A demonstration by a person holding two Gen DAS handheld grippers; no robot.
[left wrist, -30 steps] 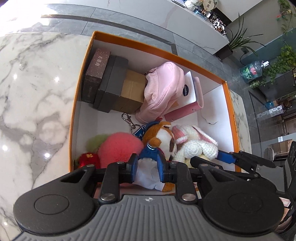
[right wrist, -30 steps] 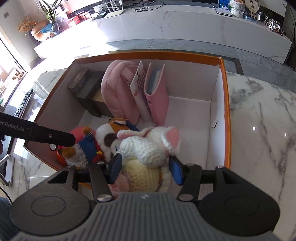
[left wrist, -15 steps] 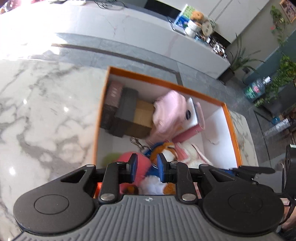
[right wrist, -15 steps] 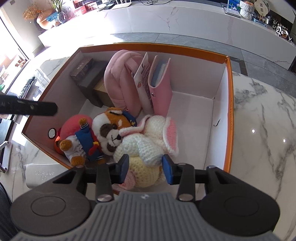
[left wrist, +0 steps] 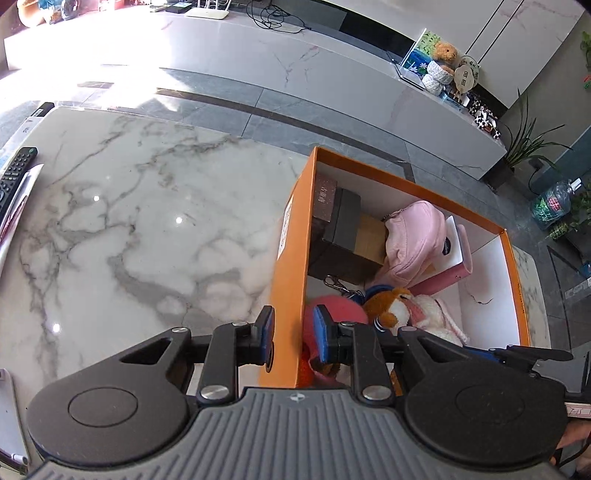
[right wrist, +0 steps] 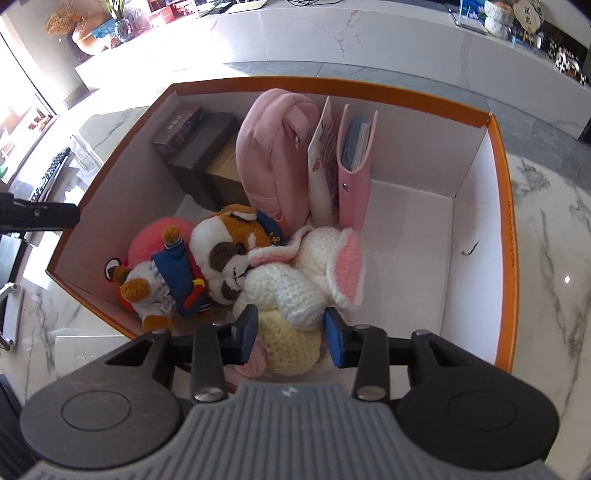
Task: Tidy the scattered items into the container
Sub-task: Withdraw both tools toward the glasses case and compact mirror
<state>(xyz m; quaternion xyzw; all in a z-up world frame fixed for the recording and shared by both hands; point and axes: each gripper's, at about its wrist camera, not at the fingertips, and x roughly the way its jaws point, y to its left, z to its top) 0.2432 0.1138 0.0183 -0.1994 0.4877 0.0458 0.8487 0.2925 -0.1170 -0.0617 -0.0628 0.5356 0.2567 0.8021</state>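
Print on the brown box (left wrist: 325, 195) and the orange container (right wrist: 511, 229) rim is too small to read.

Both wrist views look steeply down, sharing the orange box (left wrist: 286, 258).

A: What sort of place is this?

B: A home, a living room by the look of it. A marble table (left wrist: 129, 221) carries a TV remote (left wrist: 14, 171) at nine o'clock.

A: Anything else?

B: At twelve o'clock, a long low marble console (left wrist: 295, 62) with a router (left wrist: 207, 13), cables and a teddy bear (left wrist: 445, 51). Potted plants (left wrist: 524, 144) stand at two o'clock on the grey tiled floor (left wrist: 332, 122).
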